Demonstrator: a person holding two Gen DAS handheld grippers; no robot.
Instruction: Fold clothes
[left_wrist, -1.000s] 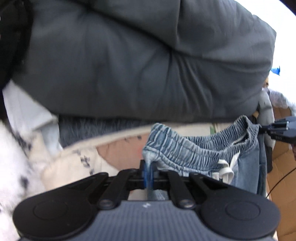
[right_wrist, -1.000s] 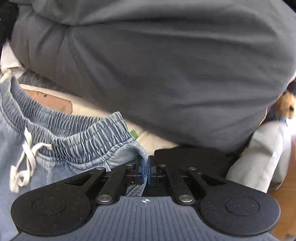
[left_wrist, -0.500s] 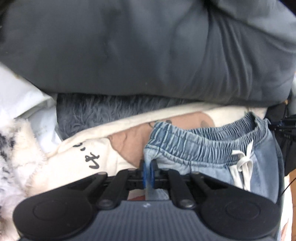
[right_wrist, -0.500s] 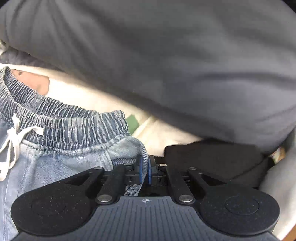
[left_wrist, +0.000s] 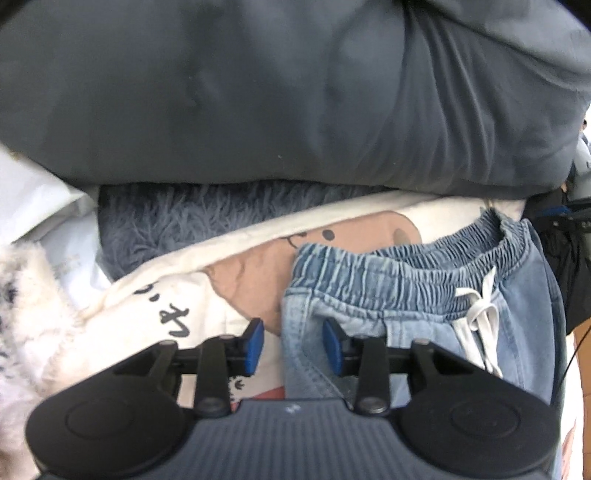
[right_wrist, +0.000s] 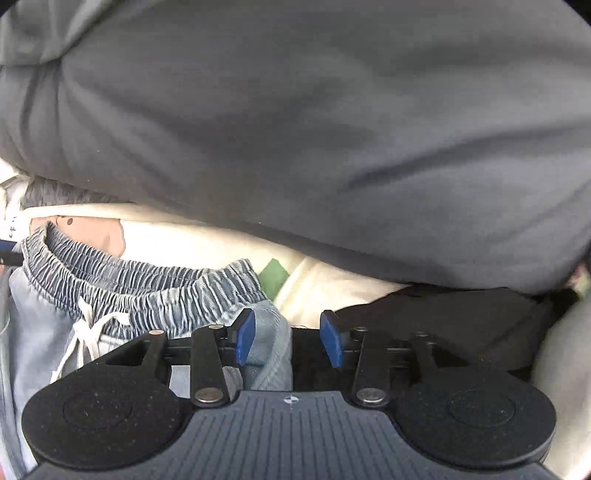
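Observation:
A pair of light blue denim shorts with an elastic waistband and a white drawstring lies flat on a cream printed garment. My left gripper hovers over the shorts' left waist corner; its jaws are opening and the denim edge runs loose between the blue pads. My right gripper stands over the right waist corner of the shorts; its jaws are opening too, and the denim corner sits beside the left pad without being pinched.
A big dark grey padded garment bulges across the far side. A grey fluffy item and a white speckled fleece lie at the left. A black garment lies at the right.
Both grippers came down with the shorts' waistband, laid it on the cream garment, and their jaws spread apart, letting go of the denim corners.

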